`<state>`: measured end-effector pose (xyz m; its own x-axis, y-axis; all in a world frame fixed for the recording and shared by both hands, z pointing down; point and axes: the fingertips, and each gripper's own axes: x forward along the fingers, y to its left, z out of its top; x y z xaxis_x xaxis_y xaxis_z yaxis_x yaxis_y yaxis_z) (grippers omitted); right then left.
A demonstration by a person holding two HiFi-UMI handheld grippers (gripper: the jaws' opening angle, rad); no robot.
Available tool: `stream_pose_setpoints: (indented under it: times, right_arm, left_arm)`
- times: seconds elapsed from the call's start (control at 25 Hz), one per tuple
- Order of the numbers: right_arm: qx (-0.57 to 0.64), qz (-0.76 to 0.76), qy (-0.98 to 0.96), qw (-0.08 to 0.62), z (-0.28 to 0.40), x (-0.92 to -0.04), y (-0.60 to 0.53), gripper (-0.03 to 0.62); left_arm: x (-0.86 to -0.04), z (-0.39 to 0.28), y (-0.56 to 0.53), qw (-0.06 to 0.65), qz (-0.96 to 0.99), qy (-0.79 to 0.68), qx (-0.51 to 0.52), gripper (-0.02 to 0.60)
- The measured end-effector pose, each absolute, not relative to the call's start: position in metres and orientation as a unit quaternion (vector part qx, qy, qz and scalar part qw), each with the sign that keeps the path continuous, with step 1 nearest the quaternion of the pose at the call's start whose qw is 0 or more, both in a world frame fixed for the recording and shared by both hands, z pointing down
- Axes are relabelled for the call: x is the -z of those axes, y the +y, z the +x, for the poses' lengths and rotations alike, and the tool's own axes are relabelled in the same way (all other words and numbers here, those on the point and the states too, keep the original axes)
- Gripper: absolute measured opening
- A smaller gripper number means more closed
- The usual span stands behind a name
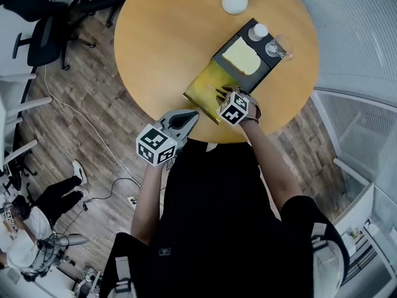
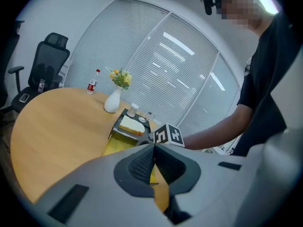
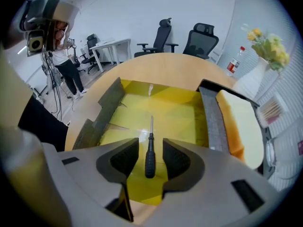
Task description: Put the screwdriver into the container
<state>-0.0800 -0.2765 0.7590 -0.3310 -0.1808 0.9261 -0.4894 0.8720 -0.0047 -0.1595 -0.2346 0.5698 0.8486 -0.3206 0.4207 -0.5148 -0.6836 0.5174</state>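
A round table [image 1: 167,42] of smooth pale wood is seen. On it the container [image 3: 182,110] is set: a box with glossy yellow inner faces and dull grey-brown flaps folded outwards. Just beside it a black tray [image 1: 270,66] is placed, and a pale yellow block [image 1: 240,56] with rounded corners is laid in it. A white bulbous vase [image 1: 235,0] is found further back, well apart from the container.

The screwdriver [image 3: 149,150] is made of a black ribbed handle and a thin bright metal shaft. It is seen inside the container, over the yellow floor, with the shaft pointed away from the camera. It seems to be lying on the floor, but contact cannot be confirmed from this angle.

In the head view the jaws of both grippers are covered by their marker cubes and grey shells.

The right gripper [image 3: 150,145] is spread wide above the container. The handle is seen between the ribbed pads, with a gap left on each side, so nothing is clamped. The left gripper [image 2: 153,156] is held at the table edge, its dark pads pressed together with nothing between them.
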Motion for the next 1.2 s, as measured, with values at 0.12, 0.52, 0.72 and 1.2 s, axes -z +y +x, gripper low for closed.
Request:
stream_pose_setpoints:
  times: [0.12,0.52,0.72,1.2]
  right_arm:
    - [-0.146,0.223,-0.805,0.53,-0.076,-0.753,-0.272,0.149]
    - [-0.14,0.251,-0.838,0.463,-0.066,-0.699,-0.241,0.021]
    - [-0.171,0.267,-0.849,0.422,-0.058,-0.679,-0.225,0.011]
    - [-0.249,0.328,-0.882,0.228,-0.057,-0.618,-0.206,0.011]
  left_arm:
    - [-0.567,-0.16,-0.236,0.318,0.908,-0.231,-0.149,0.005]
    - [-0.558,-0.163,-0.231,0.296,0.917,-0.222,-0.149,0.005]
    - [-0.552,-0.162,-0.228,0.294,0.921,-0.217,-0.137,0.005]
    - [-0.541,-0.166,-0.206,0.275,0.93,-0.204,-0.136,0.005]
